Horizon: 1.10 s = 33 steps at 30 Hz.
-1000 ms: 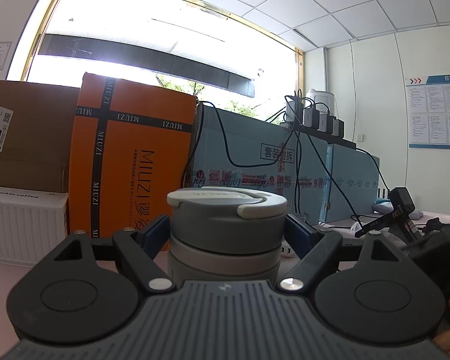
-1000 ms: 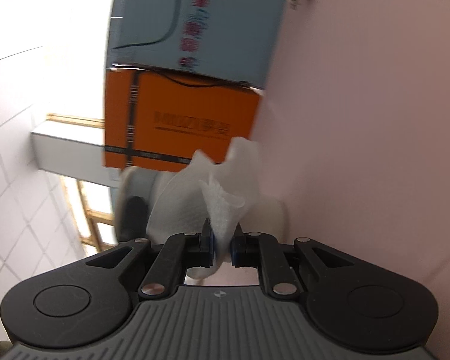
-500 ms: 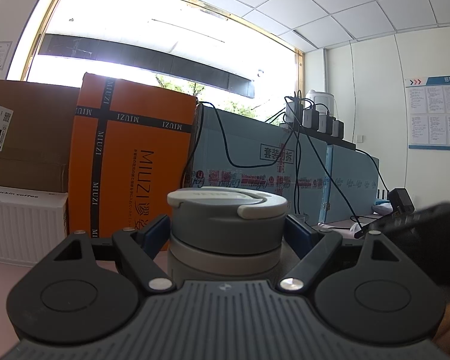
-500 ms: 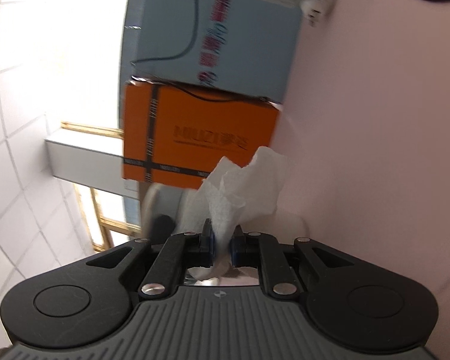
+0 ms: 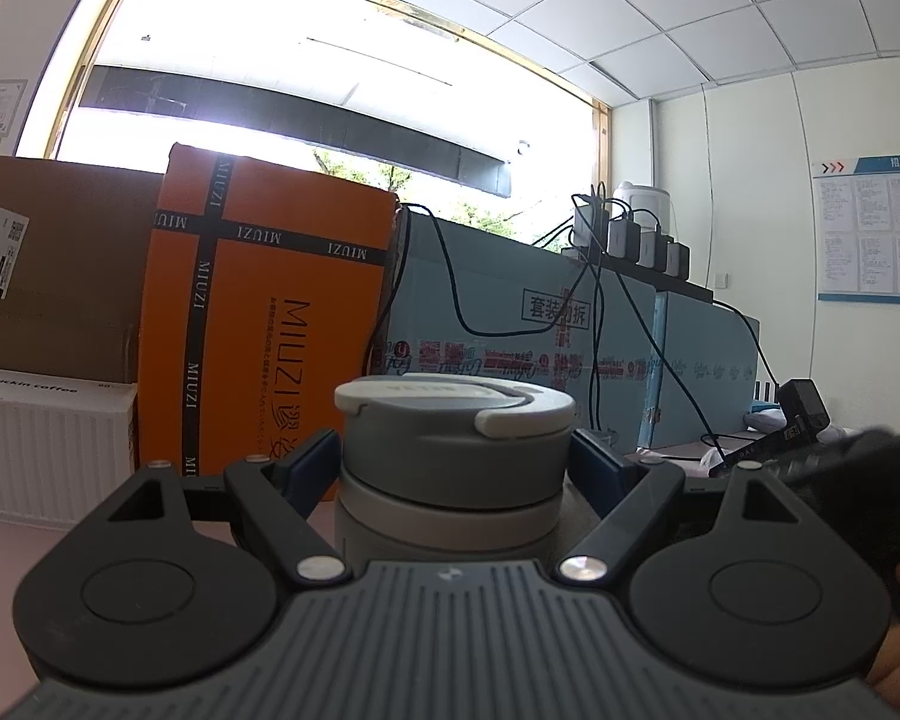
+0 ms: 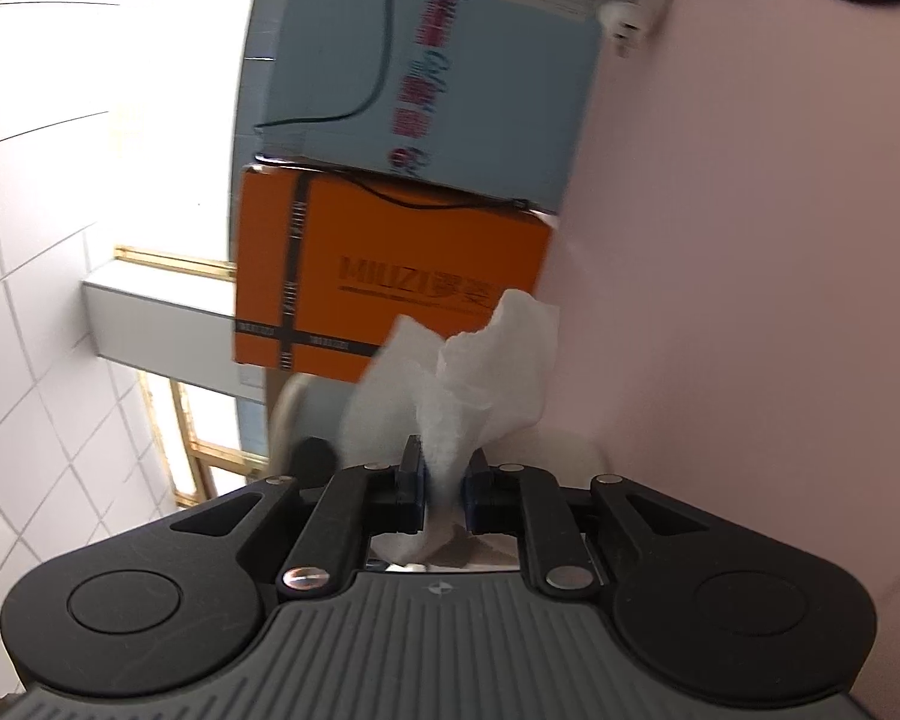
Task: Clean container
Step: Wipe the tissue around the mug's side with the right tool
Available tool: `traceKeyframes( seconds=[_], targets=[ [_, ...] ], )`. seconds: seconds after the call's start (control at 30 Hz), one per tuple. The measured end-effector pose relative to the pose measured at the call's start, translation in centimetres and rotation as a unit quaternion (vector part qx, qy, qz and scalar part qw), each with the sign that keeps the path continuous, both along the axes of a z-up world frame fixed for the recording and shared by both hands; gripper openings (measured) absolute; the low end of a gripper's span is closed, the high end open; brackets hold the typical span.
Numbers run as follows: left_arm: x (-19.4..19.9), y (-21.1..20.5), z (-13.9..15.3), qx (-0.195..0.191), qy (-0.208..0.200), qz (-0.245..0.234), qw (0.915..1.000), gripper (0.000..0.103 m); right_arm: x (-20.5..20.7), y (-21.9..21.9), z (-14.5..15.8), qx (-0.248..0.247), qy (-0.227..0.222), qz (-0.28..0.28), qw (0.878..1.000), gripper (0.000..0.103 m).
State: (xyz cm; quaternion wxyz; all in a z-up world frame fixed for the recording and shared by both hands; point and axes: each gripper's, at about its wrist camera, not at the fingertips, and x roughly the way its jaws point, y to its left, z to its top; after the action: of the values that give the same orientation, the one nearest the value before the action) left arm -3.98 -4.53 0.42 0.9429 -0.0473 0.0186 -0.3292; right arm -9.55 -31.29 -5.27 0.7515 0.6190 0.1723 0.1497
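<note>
A grey container [image 5: 450,450] with a lighter grey lid stands upright on the pink table. My left gripper [image 5: 456,456] is shut on it, with a blue pad pressed against each side just under the lid. In the right wrist view, which is rolled sideways, my right gripper [image 6: 444,468] is shut on a crumpled white tissue [image 6: 474,372]. The tissue sticks out past the fingertips and lies close against the container [image 6: 285,414], whose body it mostly hides. At the right edge of the left wrist view the right gripper [image 5: 858,474] shows as a dark blur beside the container.
Behind the container stand an orange MIUZI box [image 5: 258,324], a brown carton [image 5: 54,264], a white box [image 5: 48,444] and a blue box [image 5: 522,312] draped with black cables. A black charger [image 5: 801,402] lies at the right. The pink table [image 6: 750,240] stretches beyond.
The left gripper and container have stayed still. The right gripper, still holding the tissue, has shifted a little beside the container, and its dark shape has moved at the left view's right edge.
</note>
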Motion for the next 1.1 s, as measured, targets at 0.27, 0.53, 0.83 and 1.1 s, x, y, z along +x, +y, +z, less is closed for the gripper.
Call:
traceKeyframes(
  seconds=[0.27, 0.53, 0.83, 1.1],
  targets=[
    [-0.1, 0.0, 0.0, 0.002, -0.001, -0.001, 1.0, 0.08, 0.1, 0.2, -1.2, -0.006, 0.041, 0.004, 0.999, 0.013],
    [0.0, 0.0, 0.1, 0.001, 0.0, -0.001, 1.0, 0.08, -0.1, 0.1, 0.6, 0.012, -0.022, 0.008, 1.0, 0.012],
    [0.1, 0.1, 0.0, 0.0, 0.0, -0.001, 1.0, 0.08, 1.5, -0.4, 1.5, 0.013, -0.026, -0.009, 1.0, 0.012],
    [0.0, 0.0, 0.0, 0.001, -0.001, -0.001, 1.0, 0.08, 2.4, -0.4, 0.0, -0.016, 0.038, -0.016, 0.999, 0.013]
  ],
)
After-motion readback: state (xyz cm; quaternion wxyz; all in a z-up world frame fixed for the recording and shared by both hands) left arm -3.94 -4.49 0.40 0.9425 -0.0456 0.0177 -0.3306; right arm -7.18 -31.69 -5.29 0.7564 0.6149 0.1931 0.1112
